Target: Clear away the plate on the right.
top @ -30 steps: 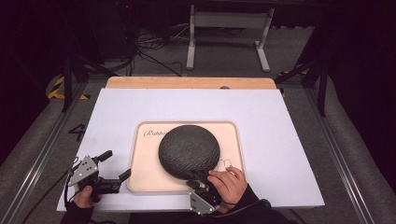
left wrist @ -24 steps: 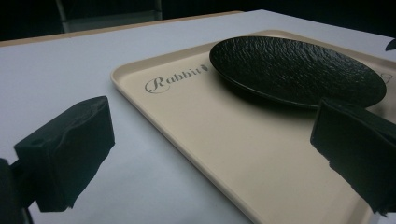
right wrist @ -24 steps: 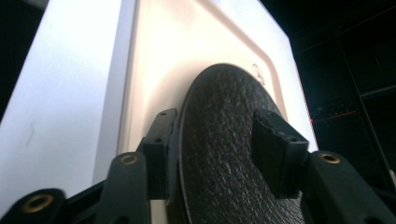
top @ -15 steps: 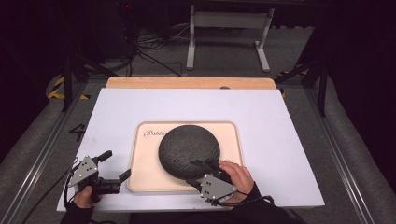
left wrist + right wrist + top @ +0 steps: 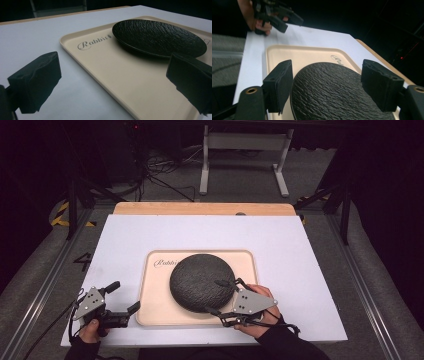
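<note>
Now the right gripper [image 5: 218,296] hovers over the near edge of the black plate [image 5: 200,281] on the beige tray [image 5: 160,312]; its jaws have just been opening and hold nothing, while the left gripper [image 5: 125,296] rests wide open beside the tray.

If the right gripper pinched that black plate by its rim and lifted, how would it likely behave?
The black plate looks rigid, so it shouldn't flex. Its rippled surface probably helps the pads hold. Wide and shallow on the tray, it would likely droop from a one-edge pinch, and may chip if dropped.

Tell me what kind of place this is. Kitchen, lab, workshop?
Most likely a lab or recording rig, not a kitchen: a white table in a dark room, loose cables and a metal stand on the floor behind it, with just a beige tray and black plate staged.
</note>
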`<state>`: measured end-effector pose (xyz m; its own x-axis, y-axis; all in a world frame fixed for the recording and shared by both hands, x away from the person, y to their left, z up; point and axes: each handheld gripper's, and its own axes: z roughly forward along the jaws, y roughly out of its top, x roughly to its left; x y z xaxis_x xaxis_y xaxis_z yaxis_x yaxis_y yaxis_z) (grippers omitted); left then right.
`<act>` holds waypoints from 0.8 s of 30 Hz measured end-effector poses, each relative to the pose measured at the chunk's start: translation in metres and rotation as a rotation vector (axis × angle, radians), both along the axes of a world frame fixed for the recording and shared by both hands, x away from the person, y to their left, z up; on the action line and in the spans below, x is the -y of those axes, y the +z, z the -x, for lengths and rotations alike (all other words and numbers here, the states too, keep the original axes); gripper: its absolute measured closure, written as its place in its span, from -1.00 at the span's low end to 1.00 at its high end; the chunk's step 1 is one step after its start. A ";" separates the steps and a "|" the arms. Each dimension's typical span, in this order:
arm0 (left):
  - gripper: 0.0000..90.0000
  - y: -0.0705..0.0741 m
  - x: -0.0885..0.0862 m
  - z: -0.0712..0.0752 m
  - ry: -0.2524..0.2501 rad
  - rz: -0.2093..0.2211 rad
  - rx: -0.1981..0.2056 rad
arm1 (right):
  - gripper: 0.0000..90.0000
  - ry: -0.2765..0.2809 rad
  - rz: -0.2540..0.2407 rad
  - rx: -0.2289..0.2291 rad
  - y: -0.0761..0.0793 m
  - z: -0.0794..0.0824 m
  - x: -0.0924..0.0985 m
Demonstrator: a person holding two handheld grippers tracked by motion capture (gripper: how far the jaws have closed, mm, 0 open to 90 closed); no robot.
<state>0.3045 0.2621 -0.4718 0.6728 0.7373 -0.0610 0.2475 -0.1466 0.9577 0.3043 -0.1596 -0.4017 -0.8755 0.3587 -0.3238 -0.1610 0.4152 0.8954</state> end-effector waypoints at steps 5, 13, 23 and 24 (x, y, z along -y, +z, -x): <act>-0.99 0.000 0.000 0.000 0.000 0.000 -0.001 | -0.51 -0.018 -0.112 -0.097 0.001 -0.006 0.010; -0.99 0.000 0.000 0.000 0.001 0.005 -0.004 | -0.67 -0.084 -0.153 -0.130 0.001 -0.013 0.029; -0.99 0.000 0.000 0.000 -0.003 0.002 -0.006 | -0.72 -0.150 -0.179 -0.137 0.002 -0.019 0.058; -0.99 0.000 0.000 0.000 -0.003 0.002 -0.006 | -0.72 -0.157 -0.182 -0.142 0.002 -0.019 0.062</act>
<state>0.3046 0.2624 -0.4717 0.6743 0.7355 -0.0665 0.2533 -0.1457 0.9564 0.3232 -0.2212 -0.3999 -0.8364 0.5348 -0.1200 0.0248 0.2557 0.9664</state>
